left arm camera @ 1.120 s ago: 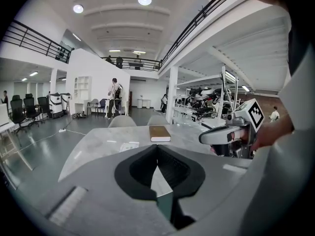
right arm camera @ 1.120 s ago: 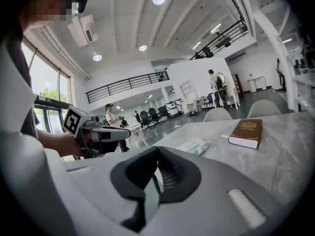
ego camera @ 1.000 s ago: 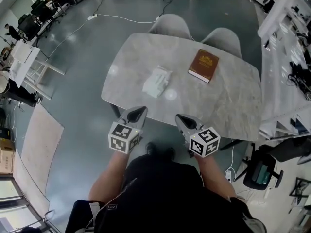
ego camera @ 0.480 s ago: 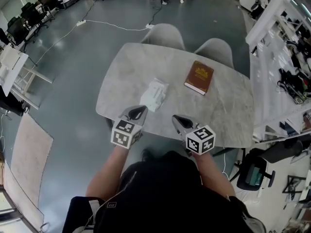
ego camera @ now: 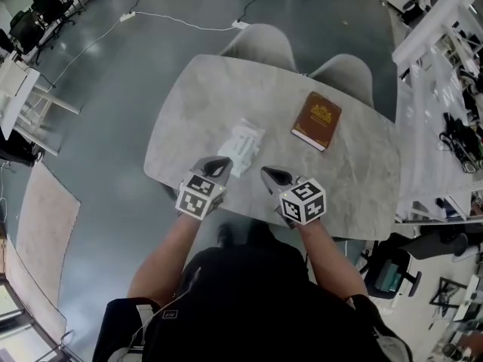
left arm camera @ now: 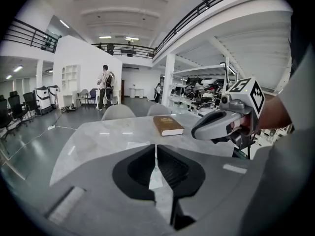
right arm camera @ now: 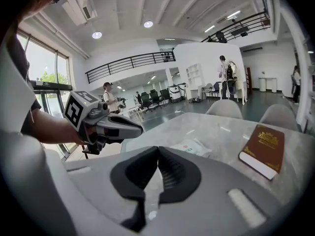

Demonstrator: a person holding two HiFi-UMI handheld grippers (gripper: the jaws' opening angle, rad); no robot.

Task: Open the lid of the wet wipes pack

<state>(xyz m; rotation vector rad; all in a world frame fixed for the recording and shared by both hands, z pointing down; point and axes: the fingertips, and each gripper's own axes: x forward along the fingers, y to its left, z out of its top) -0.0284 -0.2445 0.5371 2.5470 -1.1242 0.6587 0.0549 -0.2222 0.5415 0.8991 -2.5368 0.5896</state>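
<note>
"Where is the white, soft plastic wet wipes pack?"

"It lies flat on the pale grey marble surface, close to the near edge. Its long side runs from near to far."

"Which hand is closer?"

"The left gripper. The pack lies just past its tip, a little to the right. The right gripper is further right, beside the pack. Both sets of fingers are clenched and hold nothing."
</note>
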